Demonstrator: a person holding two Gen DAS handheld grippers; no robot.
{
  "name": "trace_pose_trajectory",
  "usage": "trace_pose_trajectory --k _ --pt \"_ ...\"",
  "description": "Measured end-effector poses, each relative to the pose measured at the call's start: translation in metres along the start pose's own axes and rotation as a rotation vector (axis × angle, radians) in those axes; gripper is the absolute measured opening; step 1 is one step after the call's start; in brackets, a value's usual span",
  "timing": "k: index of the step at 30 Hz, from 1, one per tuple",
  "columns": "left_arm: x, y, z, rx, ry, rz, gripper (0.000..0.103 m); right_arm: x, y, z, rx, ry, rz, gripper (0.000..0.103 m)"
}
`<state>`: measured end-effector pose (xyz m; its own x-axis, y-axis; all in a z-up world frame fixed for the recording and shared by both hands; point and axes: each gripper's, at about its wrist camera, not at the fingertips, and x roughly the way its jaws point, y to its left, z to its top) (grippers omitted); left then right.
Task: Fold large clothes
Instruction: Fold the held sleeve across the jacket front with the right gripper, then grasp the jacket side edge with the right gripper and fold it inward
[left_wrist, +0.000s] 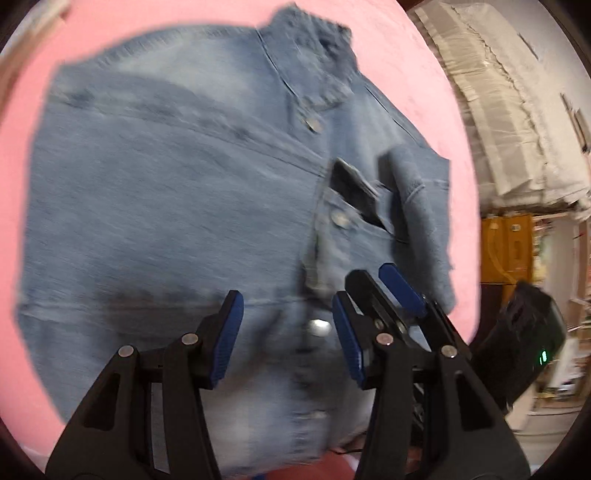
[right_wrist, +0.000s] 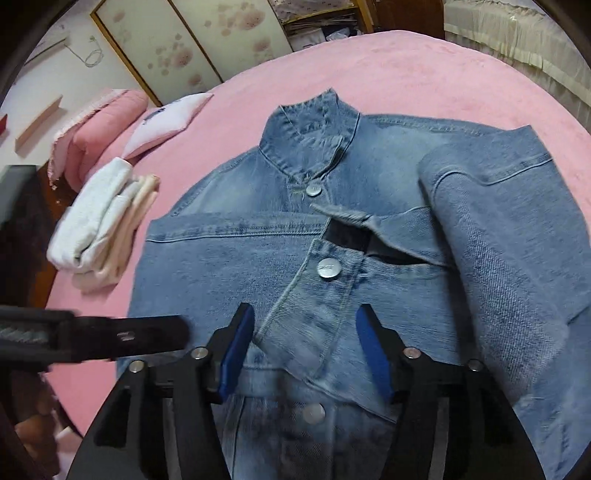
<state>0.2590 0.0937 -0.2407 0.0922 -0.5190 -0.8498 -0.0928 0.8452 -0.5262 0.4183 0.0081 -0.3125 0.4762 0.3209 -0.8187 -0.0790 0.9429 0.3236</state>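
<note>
While the denim jacket (right_wrist: 280, 258) is lying face up on the pink bed (right_wrist: 406, 74), collar toward the top of the frame and hem toward us, we are hanging both grippers over its lower front. Its long axis is running from the bottom of the frame up to the collar, with the button placket (right_wrist: 327, 267) along the middle and one sleeve (right_wrist: 517, 258) already folded in across the right side.

In the right wrist view the right gripper (right_wrist: 304, 350) is standing open, straddling the placket, with cloth between the blue pads but, as far as we can tell, not pinched. The left gripper (left_wrist: 286, 332) is sitting about half open above the hem area in the left wrist view, holding nothing; its arm is reaching in from the lower left of the right wrist view. Both are tilting steeply down at the fabric.

We are judging the left gripper nearer the unfolded left side.
</note>
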Motion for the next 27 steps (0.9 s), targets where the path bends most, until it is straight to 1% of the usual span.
trace_pose_trajectory --k 1,3,4,5,7,8,10,13,15,17,19,20,21,22,23,24,26,27 --pt "0.008 -0.004 -0.002 -0.025 0.022 -0.026 0.047 -0.01 0.001 0.001 -0.013 -0.011 -0.005 0.064" --pt "0.021 -0.009 -0.008 -0.061 0.049 -0.047 0.047 -0.031 -0.005 0.001 -0.045 -0.036 -0.03 0.066" --pt "0.026 -0.011 -0.01 -0.081 0.046 -0.051 0.047 -0.068 0.005 -0.011 -0.063 -0.046 -0.048 0.071" --pt "0.03 -0.012 -0.012 -0.1 0.038 -0.052 0.047 -0.077 -0.002 -0.013 -0.081 -0.054 -0.065 0.072" --pt "0.039 -0.014 -0.014 -0.139 0.022 -0.046 0.047 -0.104 -0.012 -0.023 -0.111 -0.058 -0.071 0.073" --pt "0.043 -0.014 -0.014 -0.15 0.023 -0.036 0.047 -0.12 -0.019 -0.029 -0.125 -0.051 -0.081 0.073" --pt "0.053 -0.016 -0.013 -0.174 0.024 -0.02 0.047 -0.134 -0.037 -0.034 -0.151 -0.031 -0.117 0.073" --pt "0.065 -0.019 -0.009 -0.205 0.018 -0.036 0.046 -0.162 -0.065 -0.045 -0.167 -0.027 -0.153 0.073" --pt "0.074 -0.025 -0.007 -0.217 0.014 -0.011 0.046 -0.175 -0.091 -0.052 -0.157 -0.019 -0.183 0.073" --pt "0.083 -0.033 -0.004 -0.223 0.006 0.037 0.044 -0.177 -0.116 -0.053 -0.146 0.004 -0.219 0.073" --pt "0.089 -0.042 -0.003 -0.242 0.002 0.105 0.027 -0.179 -0.137 -0.053 -0.142 0.015 -0.251 0.073" --pt "0.091 -0.046 -0.002 -0.258 -0.001 0.119 0.023 -0.176 -0.149 -0.051 -0.143 0.019 -0.273 0.073" --pt "0.091 -0.051 0.0 -0.28 -0.009 0.119 0.013 -0.173 -0.16 -0.05 -0.148 0.025 -0.297 0.073" --pt "0.09 -0.059 0.003 -0.301 -0.03 0.129 0.012 -0.169 -0.168 -0.049 -0.154 0.031 -0.313 0.073" --pt "0.09 -0.068 0.006 -0.305 -0.044 0.154 0.012 -0.163 -0.178 -0.048 -0.168 0.038 -0.328 0.073" --pt "0.089 -0.076 0.008 -0.299 -0.055 0.159 0.011 -0.156 -0.189 -0.046 -0.187 0.048 -0.348 0.073" --pt "0.082 -0.101 0.018 -0.271 -0.119 0.112 0.011 -0.141 -0.204 -0.042 -0.231 0.065 -0.371 0.073" --pt "0.077 -0.11 0.024 -0.256 -0.145 0.096 0.011 -0.133 -0.212 -0.04 -0.257 0.079 -0.398 0.073"
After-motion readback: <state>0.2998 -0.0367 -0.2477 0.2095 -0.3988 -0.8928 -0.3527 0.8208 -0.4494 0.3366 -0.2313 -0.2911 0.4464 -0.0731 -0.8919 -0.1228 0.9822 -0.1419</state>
